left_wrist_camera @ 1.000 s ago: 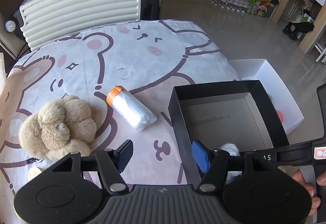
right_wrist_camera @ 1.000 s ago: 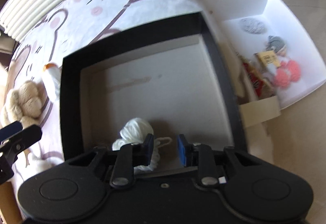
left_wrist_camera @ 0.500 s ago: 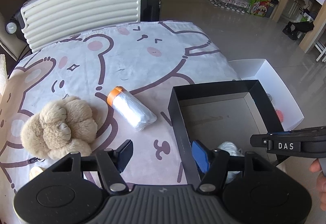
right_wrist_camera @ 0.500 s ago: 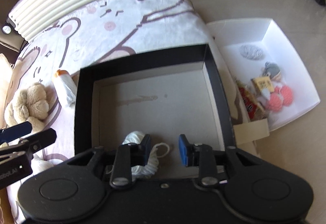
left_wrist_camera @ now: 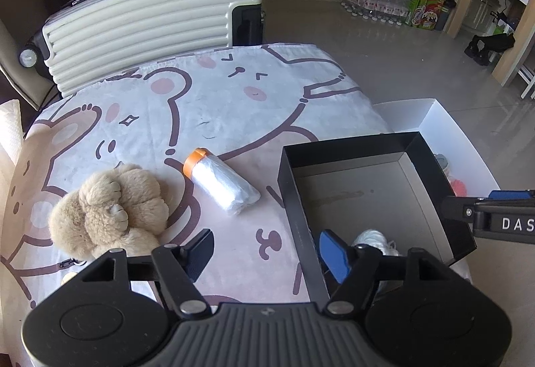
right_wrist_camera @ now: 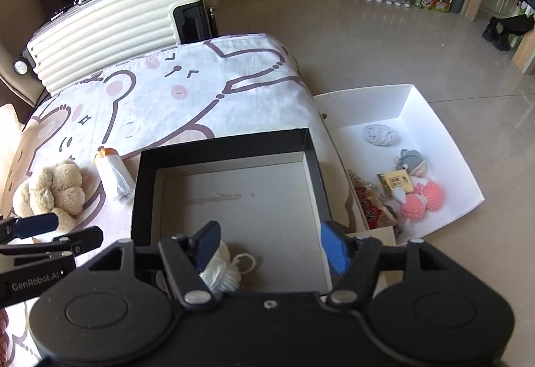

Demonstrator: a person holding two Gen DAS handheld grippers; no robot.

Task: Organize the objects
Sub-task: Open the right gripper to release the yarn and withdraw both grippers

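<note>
A black box (right_wrist_camera: 147, 186) (left_wrist_camera: 294, 186) sits at the right of a table with a bear-print cloth (left_wrist_camera: 207, 99). A ball of white yarn (right_wrist_camera: 220, 270) (left_wrist_camera: 374, 238) lies in the box's near corner. A tan plush toy (left_wrist_camera: 110, 206) (right_wrist_camera: 50, 190) and a plastic-wrapped roll with an orange cap (left_wrist_camera: 220, 181) (right_wrist_camera: 113, 174) lie on the cloth to the left. My right gripper (right_wrist_camera: 272, 245) is open and empty, above the box's near edge. My left gripper (left_wrist_camera: 267, 251) is open and empty, straddling the box's left wall.
A white box (right_wrist_camera: 421, 119) (left_wrist_camera: 434, 119) on the floor to the right holds small knitted toys and packets. A cream suitcase (left_wrist_camera: 147, 32) stands behind the table. Bottles and cartons line the far kitchen wall.
My right gripper has opened wide and pulled up and back from the box, leaving the yarn ball inside. The left gripper has stayed put.
</note>
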